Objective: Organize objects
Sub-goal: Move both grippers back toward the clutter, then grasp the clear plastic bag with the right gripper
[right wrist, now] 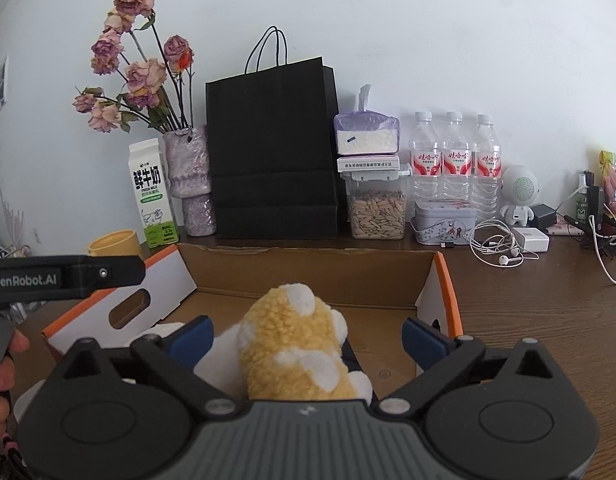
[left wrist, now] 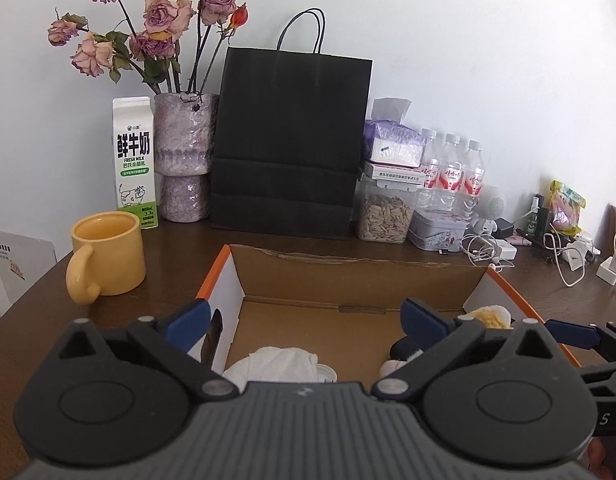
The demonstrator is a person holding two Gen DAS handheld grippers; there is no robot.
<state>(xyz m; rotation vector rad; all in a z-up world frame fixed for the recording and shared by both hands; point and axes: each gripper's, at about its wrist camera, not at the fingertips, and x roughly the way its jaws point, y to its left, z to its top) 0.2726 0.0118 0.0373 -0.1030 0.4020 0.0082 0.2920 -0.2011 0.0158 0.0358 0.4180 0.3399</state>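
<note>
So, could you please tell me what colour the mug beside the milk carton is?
The mug is plain yellow, seen best in the left wrist view.

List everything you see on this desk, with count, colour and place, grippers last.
Cardboard box: one, brown with orange trim, front centre.
Plush toy: one, yellow and white, in box.
White cloth: one, in box, left.
Mug: one, yellow, left of box.
Milk carton: one, white-green, back left.
Vase: one, purple, dried roses.
Paper bag: one, black, back centre.
Seed container: one, clear.
Water bottles: three, clear.
Tin: one, grey.
Earphones: white.
Left gripper: open.
Right gripper: open around toy.
</note>
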